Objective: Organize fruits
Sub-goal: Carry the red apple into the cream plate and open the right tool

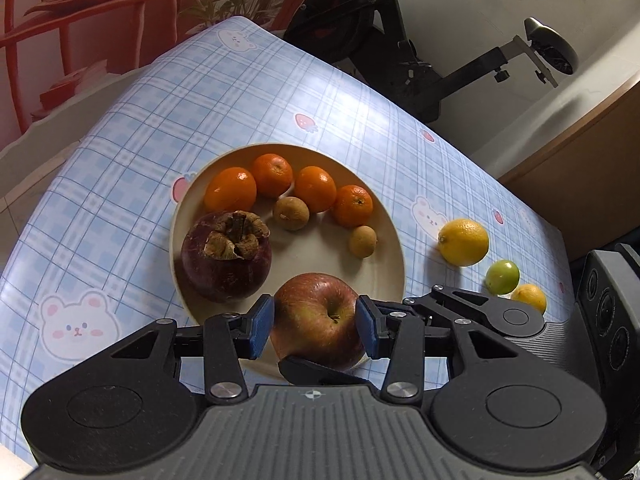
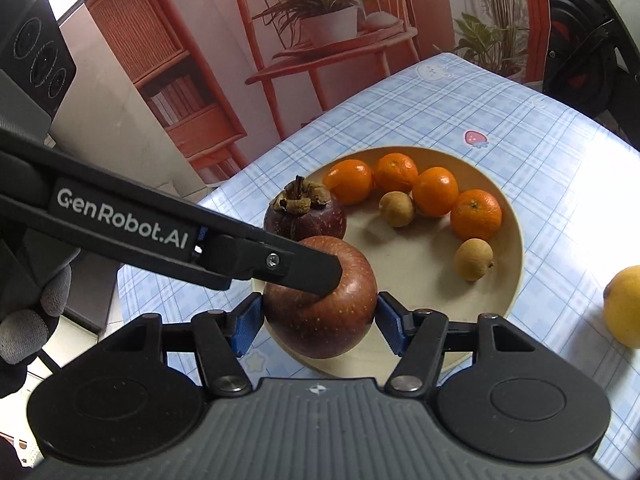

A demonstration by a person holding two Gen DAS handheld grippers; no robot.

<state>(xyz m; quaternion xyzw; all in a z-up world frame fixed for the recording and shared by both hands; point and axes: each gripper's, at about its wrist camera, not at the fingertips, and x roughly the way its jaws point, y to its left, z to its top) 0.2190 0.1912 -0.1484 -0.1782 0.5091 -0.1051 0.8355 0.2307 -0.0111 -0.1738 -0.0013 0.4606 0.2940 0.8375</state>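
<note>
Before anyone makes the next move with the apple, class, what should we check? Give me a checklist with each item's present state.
1. Right gripper grips the apple: ok, pads against both sides.
2. Left gripper is clear of the apple: not ok, one finger lies across its top.
3. Free space on the plate: ok, bare patch beside the mangosteen.
4. Apple rests on the plate: cannot tell.
5. All fruit is on the plate: not ok, the lemon, green fruit and small yellow fruit lie on the tablecloth.
</note>
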